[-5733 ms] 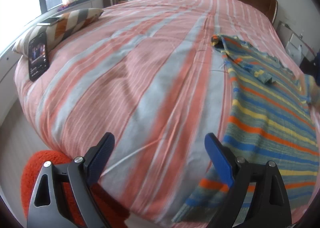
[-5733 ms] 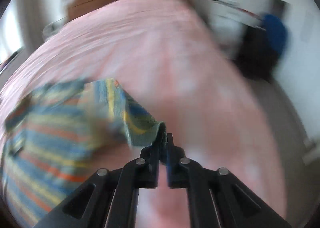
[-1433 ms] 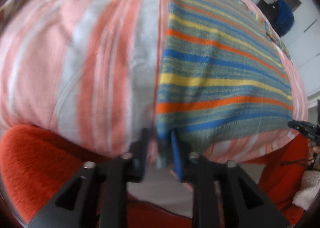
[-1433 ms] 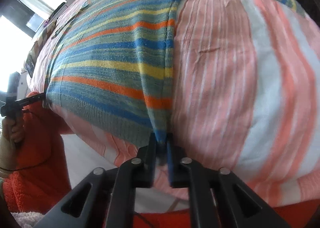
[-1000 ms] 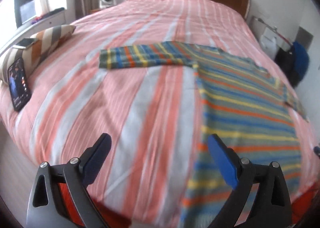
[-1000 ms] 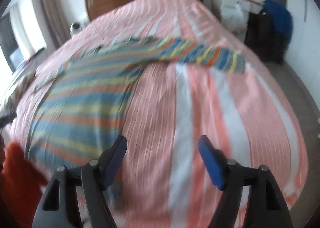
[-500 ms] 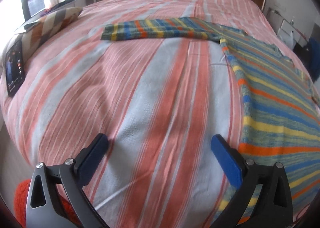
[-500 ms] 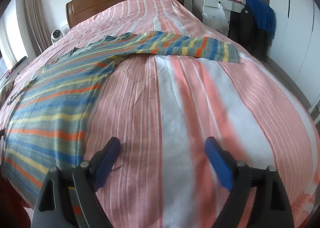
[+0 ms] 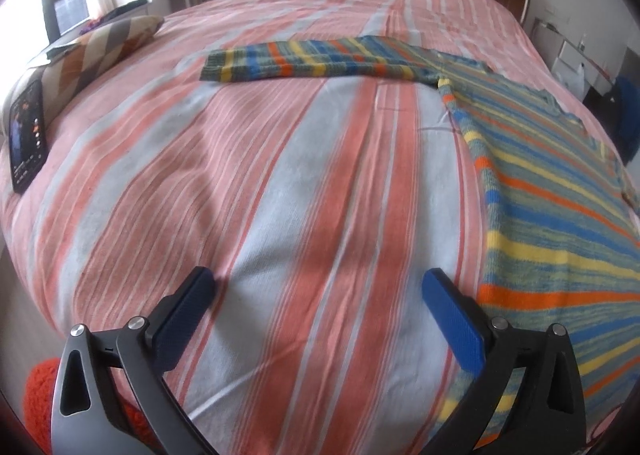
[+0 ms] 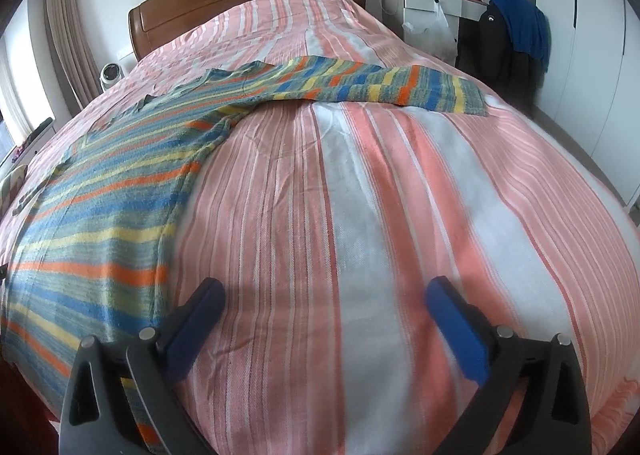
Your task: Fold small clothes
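The striped sweater (image 9: pixel 560 191) runs past the left view's right edge, and its hem drops out of sight behind the right-hand finger of the left gripper (image 9: pixel 320 295). Both that and the right gripper (image 10: pixel 324 307) hover spread wide, holding nothing. The sweater lies flat on the pink-striped bed (image 10: pixel 360 215), one sleeve (image 10: pixel 384 89) ahead of the right gripper; a phone (image 9: pixel 26 139) lies far left.

Right gripper (image 10: pixel 320 295) hovering, jaws spread.
Sweater (image 10: pixel 120 191) lying flat on bed (image 10: pixel 380 195), sleeve (image 10: pixel 392 89) extending rightward.
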{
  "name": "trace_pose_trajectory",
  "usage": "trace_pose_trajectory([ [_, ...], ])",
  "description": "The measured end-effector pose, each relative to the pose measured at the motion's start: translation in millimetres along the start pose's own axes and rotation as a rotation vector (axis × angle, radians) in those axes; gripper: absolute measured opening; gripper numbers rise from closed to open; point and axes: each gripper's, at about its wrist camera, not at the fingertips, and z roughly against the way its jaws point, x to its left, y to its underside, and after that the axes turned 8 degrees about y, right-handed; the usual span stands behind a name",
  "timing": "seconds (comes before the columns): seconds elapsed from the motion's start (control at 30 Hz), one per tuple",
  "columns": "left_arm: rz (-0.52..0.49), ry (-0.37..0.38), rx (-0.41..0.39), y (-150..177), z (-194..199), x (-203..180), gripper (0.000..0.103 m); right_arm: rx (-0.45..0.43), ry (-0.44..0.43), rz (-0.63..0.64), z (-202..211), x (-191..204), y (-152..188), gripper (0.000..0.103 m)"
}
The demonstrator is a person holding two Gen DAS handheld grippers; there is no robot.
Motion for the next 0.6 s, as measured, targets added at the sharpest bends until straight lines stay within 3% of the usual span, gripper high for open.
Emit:
trace_pose_trajectory([
  [0.6,-0.043,-0.013,0.016,1.5,-0.3,-4.5,0.103,-0.011,0.027,0.024,-0.2,4.6,2.1,0.102],
])
